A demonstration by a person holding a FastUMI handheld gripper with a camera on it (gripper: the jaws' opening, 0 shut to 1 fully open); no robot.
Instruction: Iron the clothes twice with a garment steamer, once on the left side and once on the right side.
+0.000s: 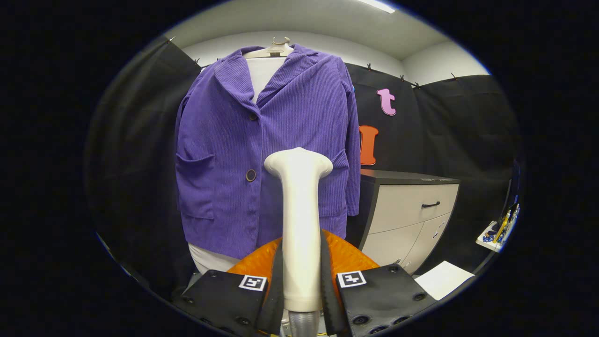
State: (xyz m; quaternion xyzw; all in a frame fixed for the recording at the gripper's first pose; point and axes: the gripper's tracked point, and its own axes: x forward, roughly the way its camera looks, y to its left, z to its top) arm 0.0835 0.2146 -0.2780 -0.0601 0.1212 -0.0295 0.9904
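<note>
A purple corduroy jacket (262, 140) hangs on a hanger (273, 49) over a white garment, straight ahead beyond the fingers. My gripper (302, 281) is shut on the white handle of the garment steamer (299, 210), both fingers pressing its sides. The steamer stands upright between the fingers, its head level with the jacket's lower button and a little to the right of the button line. I cannot tell whether the head touches the cloth. An orange rounded body (344, 255) shows behind the fingers at the steamer's base.
A grey-topped cabinet (407, 210) with white drawers stands to the right of the jacket. A white sheet (444, 278) lies low on the right. A small shelf with tools (498, 231) sits at the far right. Black cloth walls surround the booth.
</note>
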